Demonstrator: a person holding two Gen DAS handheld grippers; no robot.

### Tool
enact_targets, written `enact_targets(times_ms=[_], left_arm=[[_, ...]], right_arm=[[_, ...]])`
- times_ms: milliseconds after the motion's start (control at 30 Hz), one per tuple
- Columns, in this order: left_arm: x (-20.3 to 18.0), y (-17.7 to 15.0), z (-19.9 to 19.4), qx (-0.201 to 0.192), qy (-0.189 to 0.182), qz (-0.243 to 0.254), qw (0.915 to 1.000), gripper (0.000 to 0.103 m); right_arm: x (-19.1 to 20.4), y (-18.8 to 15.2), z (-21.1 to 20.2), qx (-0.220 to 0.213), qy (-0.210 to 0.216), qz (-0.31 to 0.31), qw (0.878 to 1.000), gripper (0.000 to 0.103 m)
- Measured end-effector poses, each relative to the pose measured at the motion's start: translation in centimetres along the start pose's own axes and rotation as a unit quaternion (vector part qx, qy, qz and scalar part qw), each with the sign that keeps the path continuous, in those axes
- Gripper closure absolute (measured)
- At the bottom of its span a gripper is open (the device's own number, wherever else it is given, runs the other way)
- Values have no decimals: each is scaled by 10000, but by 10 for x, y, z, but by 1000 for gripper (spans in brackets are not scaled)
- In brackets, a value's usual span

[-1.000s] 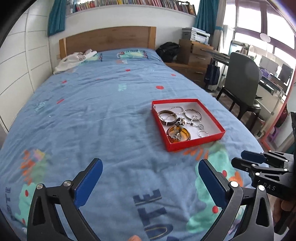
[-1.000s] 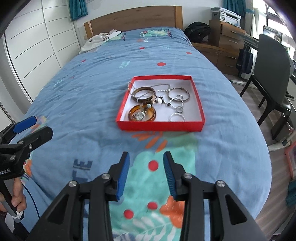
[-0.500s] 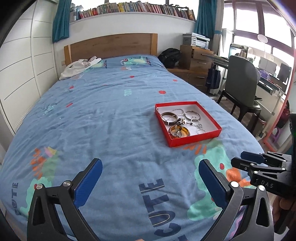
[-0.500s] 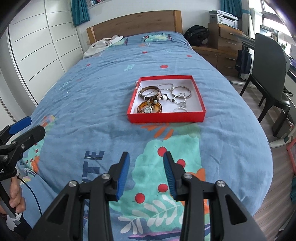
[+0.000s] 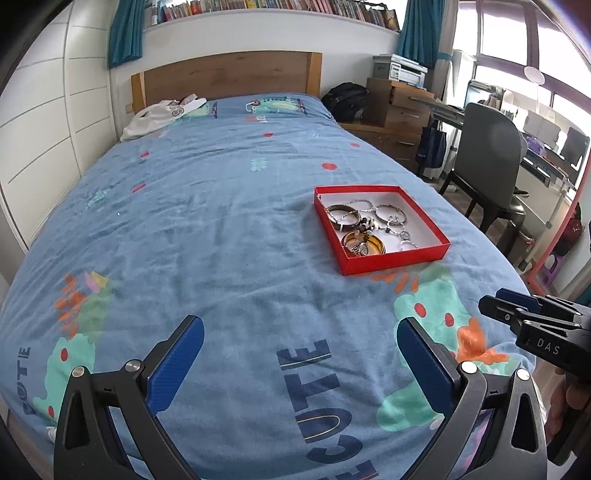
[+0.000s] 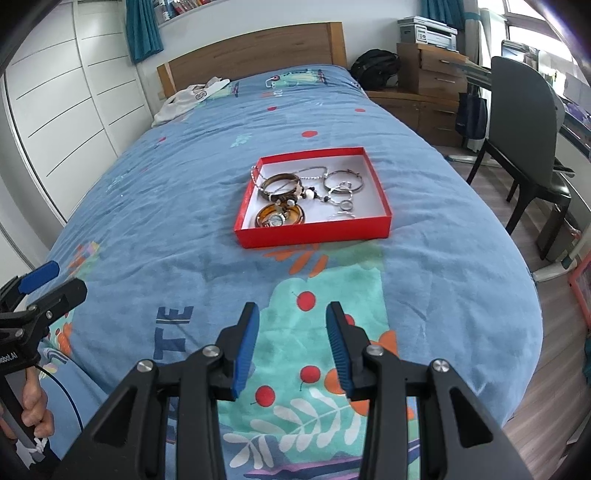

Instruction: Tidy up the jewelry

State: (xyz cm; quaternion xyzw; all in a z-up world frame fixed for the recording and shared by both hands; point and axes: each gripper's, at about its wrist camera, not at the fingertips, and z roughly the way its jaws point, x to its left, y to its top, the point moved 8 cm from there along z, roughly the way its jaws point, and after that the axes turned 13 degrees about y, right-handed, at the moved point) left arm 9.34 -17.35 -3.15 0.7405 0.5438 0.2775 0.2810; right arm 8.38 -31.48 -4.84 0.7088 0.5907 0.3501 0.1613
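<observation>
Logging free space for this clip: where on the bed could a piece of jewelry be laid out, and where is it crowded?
Bare blue bedspread lies between the red cardboard tray and the white garment by the headboard, and between tray and open left gripper and right gripper. Inside the tray, bangles crowd its left; only its right strip is bare.

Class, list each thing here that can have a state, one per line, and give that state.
Left gripper: open wide, empty.
Right gripper: open, narrower, empty.
Red box: lidless, flat on the bed.
Bangles: inside the box, tangled together.
Drawers: shut.
Curtain: drawn aside.
</observation>
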Motion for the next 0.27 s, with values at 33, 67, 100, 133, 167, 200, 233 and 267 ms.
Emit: enact_targets(times_ms=[33, 67, 100, 133, 167, 200, 233, 267], left_arm=[[0, 0, 0, 10, -4, -5, 10000, 1], [0, 0, 0, 8, -3, -4, 10000, 1], [0, 0, 0, 3, 0, -4, 10000, 1], [0, 0, 1, 0, -3, -3, 10000, 1], [0, 0, 1, 16, -4, -8, 10000, 1], [0, -1, 1, 39, -8, -18, 10000, 1], [0, -1, 2, 61, -24, -33, 10000, 1], [0, -1, 2, 73, -30, -45, 10000, 1]], right_arm=[[0, 1, 0, -6, -9, -1, 10000, 66], [-1, 1, 0, -16, -9, -1, 10000, 66], [-1, 2, 0, -28, -9, 0, 10000, 66], [0, 3, 1, -33, -10, -1, 10000, 66], [0, 3, 1, -35, -9, -2, 10000, 66], [0, 3, 1, -39, -13, -3, 10000, 66], [0, 3, 2, -45, -18, -4, 10000, 66], [0, 3, 2, -43, -16, 0, 10000, 66]])
